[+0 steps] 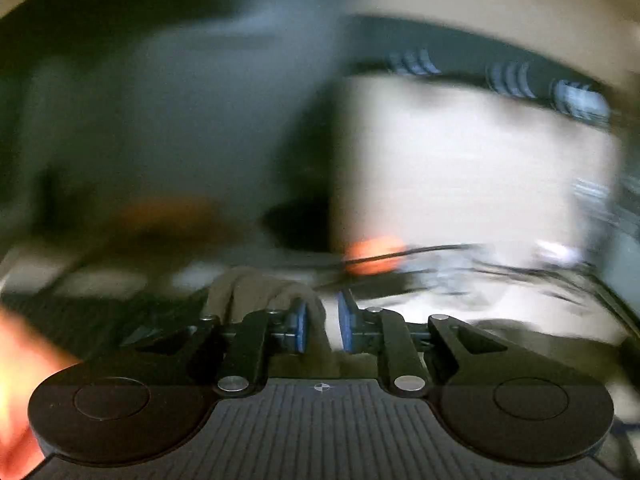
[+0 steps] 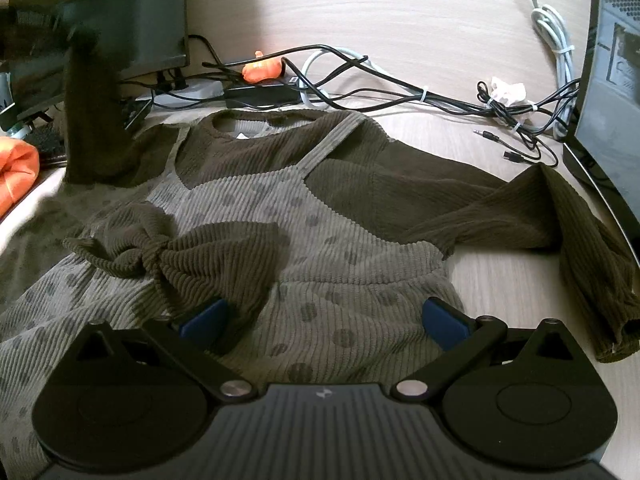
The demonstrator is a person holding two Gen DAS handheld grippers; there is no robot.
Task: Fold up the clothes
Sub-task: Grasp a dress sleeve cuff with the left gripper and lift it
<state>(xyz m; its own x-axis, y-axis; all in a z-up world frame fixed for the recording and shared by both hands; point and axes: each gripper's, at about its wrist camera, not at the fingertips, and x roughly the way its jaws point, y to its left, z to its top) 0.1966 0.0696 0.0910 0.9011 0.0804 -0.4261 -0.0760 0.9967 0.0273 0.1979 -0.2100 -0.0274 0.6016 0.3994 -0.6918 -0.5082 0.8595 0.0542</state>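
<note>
My pale wood-grain desk (image 2: 400,8) carries tangled black cables (image 2: 360,80), a dark monitor (image 2: 120,12) far left, daylight glare across it.

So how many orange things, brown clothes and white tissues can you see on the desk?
Orange things: 2, a toy and a cloth
Brown clothes: 1, the top
White tissues: 1, the tissue
Total: 4

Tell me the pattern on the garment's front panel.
The front panel is grey-green ribbed fabric with darker polka dots; the right wrist view shows it best.
</note>
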